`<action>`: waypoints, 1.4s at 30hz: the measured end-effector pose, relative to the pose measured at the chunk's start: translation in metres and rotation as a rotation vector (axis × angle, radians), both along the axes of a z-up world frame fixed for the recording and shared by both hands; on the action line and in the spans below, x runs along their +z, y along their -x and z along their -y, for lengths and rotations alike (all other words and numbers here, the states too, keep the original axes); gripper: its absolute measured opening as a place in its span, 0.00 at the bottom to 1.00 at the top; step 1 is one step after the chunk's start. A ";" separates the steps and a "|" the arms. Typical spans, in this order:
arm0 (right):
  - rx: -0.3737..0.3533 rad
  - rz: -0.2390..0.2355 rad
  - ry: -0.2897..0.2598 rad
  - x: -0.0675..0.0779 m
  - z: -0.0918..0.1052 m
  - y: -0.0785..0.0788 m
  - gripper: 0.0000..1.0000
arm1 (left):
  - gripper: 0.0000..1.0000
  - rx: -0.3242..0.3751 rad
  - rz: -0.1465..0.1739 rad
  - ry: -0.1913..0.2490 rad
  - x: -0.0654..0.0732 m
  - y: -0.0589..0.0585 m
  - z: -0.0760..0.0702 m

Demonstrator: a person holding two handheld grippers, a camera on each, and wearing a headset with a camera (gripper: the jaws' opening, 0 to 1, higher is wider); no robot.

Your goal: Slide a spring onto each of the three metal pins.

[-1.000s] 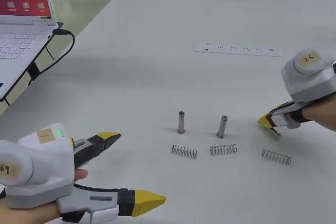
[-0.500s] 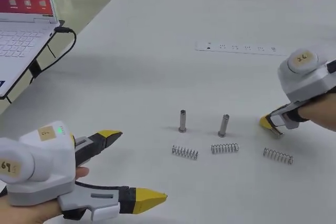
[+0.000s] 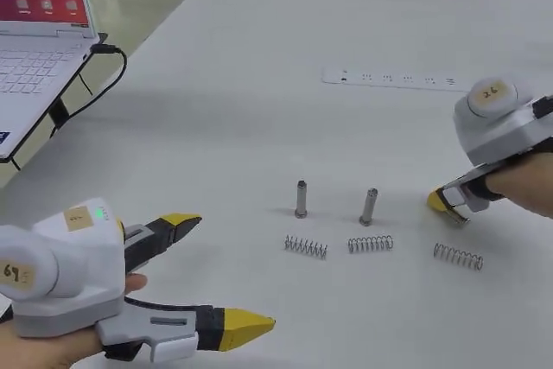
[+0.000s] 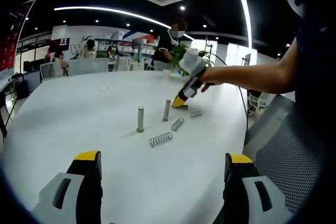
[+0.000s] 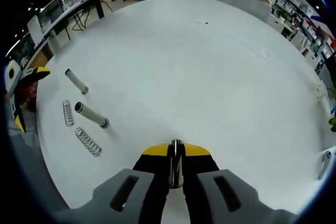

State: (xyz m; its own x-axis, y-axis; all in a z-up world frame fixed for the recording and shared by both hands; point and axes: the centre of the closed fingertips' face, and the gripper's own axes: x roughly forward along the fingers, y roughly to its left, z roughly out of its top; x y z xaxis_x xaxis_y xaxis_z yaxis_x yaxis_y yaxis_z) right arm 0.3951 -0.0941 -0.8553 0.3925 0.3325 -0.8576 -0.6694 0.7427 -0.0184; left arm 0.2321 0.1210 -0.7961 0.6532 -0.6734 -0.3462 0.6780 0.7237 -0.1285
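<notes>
Head view: white table (image 3: 242, 84) (laptop (image 3: 34, 41) at edge) | left fingers (image 3: 242, 327) spread | right fingers (image 5: 197, 151) clamp pin (image 5: 175, 163)

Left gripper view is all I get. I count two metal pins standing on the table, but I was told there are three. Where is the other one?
Observer: The right gripper has it. In the right gripper view the third pin is clamped between its yellow-tipped jaws.
Operator: Is there anything off to the side that I cannot see from here?
Observer: Yes. In the head view an open laptop with its screen lit stands past the left edge of the table, and a black cable loops from it.
</notes>
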 end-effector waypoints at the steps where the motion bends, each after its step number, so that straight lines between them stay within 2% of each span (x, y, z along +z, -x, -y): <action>1: 0.000 0.003 -0.004 0.001 0.000 0.001 0.05 | 0.94 0.000 0.000 0.000 0.000 0.000 0.000; 11: 0.001 0.038 -0.049 0.024 -0.003 0.005 0.05 | 0.94 -0.008 -0.002 -0.003 -0.001 0.001 0.002; 20: 0.016 0.073 -0.060 0.038 -0.005 0.010 0.05 | 0.94 -0.012 0.003 -0.006 0.001 0.001 0.003; 42: 0.028 0.093 -0.061 0.042 0.002 0.029 0.06 | 0.94 -0.025 0.002 -0.015 -0.001 0.002 0.004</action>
State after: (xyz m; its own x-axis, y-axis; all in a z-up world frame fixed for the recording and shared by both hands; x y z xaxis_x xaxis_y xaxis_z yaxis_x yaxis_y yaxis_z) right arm 0.3659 -0.0962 -0.8128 0.4594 0.3946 -0.7957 -0.6875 0.7252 -0.0373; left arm 0.2297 0.1173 -0.7969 0.6371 -0.6842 -0.3549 0.6962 0.7084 -0.1161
